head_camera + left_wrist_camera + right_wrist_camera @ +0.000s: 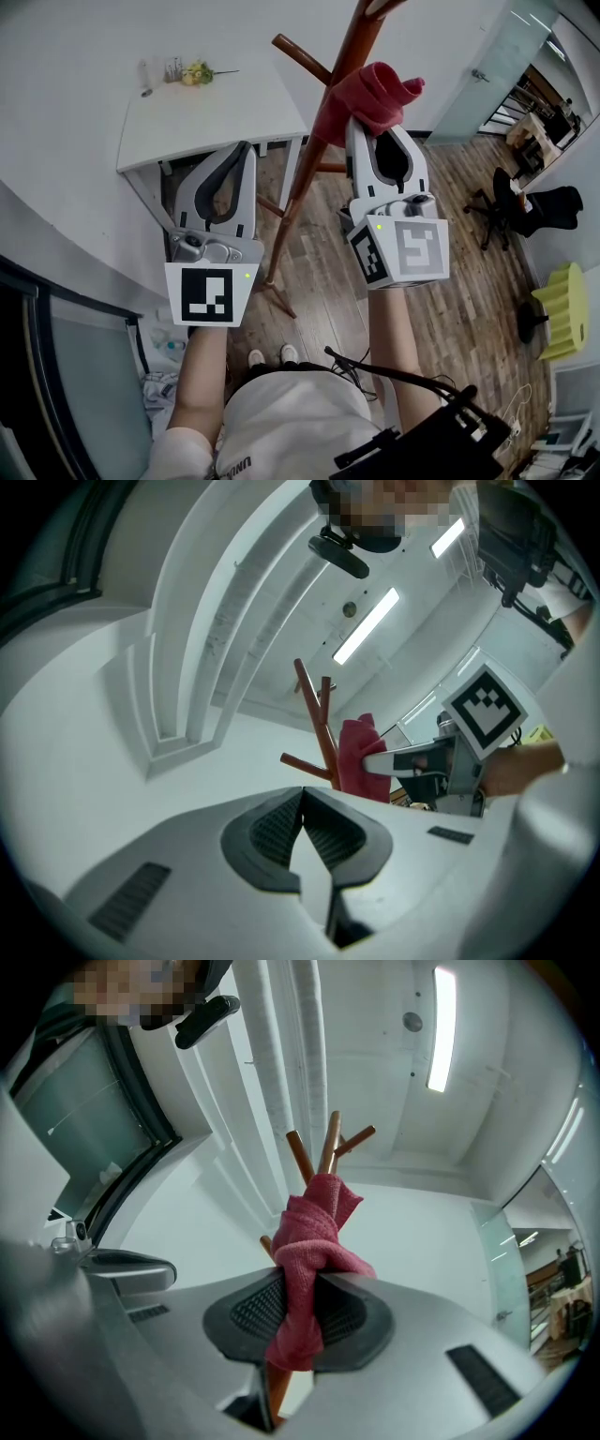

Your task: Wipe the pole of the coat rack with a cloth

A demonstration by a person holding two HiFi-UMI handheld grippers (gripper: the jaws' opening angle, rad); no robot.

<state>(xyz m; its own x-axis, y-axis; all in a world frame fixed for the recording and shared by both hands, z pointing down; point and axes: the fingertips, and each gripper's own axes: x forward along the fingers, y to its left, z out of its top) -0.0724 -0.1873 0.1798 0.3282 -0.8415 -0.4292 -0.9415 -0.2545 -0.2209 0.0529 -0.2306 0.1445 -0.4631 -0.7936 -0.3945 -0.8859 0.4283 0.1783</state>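
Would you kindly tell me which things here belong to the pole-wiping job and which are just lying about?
Job: red cloth, coat rack pole, right gripper, jaws shut on the cloth.
Lying about: white table, yellow flowers on it, black office chair; left gripper, jaws together, empty.

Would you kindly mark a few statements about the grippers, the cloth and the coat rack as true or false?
1. The right gripper is shut on the cloth. True.
2. The left gripper grips the pole. False: its jaws are together on nothing, clear of the pole.
3. The cloth is blue. False: it is red.
4. A white table stands near the coat rack. True.
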